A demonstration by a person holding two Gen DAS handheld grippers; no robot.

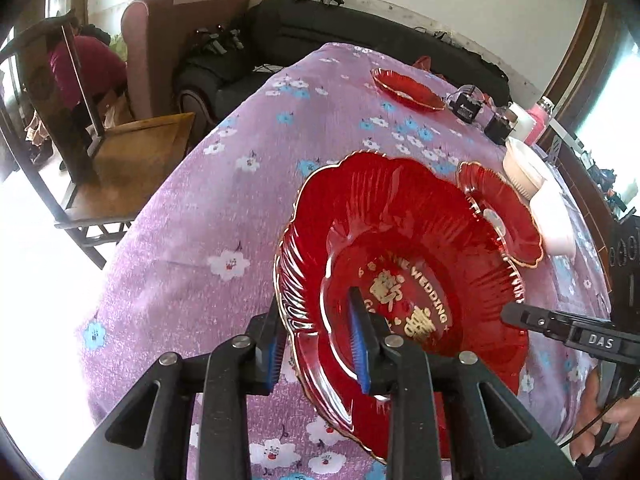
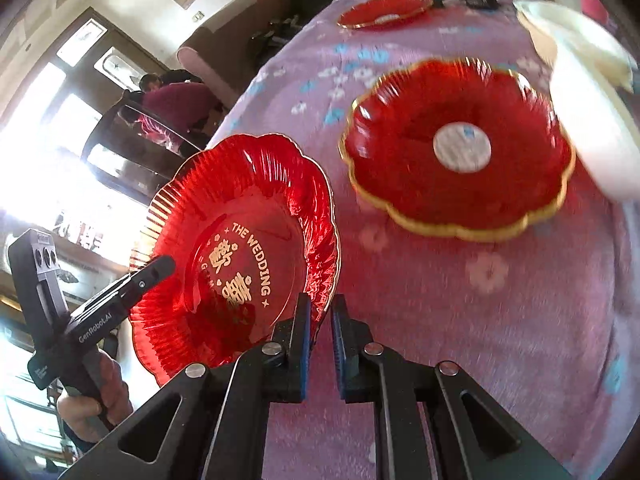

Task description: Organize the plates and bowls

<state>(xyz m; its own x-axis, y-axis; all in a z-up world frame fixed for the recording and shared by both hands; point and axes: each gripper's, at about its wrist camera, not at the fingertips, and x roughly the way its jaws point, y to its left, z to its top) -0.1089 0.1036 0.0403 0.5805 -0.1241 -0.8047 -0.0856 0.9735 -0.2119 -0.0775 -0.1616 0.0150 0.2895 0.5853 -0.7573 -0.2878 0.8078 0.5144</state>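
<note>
While the large red plate (image 1: 400, 264) is being carried tilted above the purple flowered tablecloth (image 1: 192, 216), both grippers are pinching its rim: the left gripper (image 1: 318, 344) is clenched on the near edge, one finger inside the dish and one outside, and the right gripper (image 2: 320, 332) is clamped on the opposite edge at about 6 o'clock in its own view. The step in hand appears to be moving this plate toward a stack. The likely target is the smaller red scalloped plate (image 2: 460, 184) lying flat at 1 o'clock from the right gripper; the next move is calling for levelling the carried plate, centring it over that target, and lowering before either grip loosens. A third red plate (image 2: 384, 10) is sitting at the far edge at 12 o'clock. White bowls (image 2: 580, 80) are standing at 2 o'clock, just beside the scalloped plate. Every dish is showing empty, apart from a round white patch at the scalloped plate's centre.
</note>
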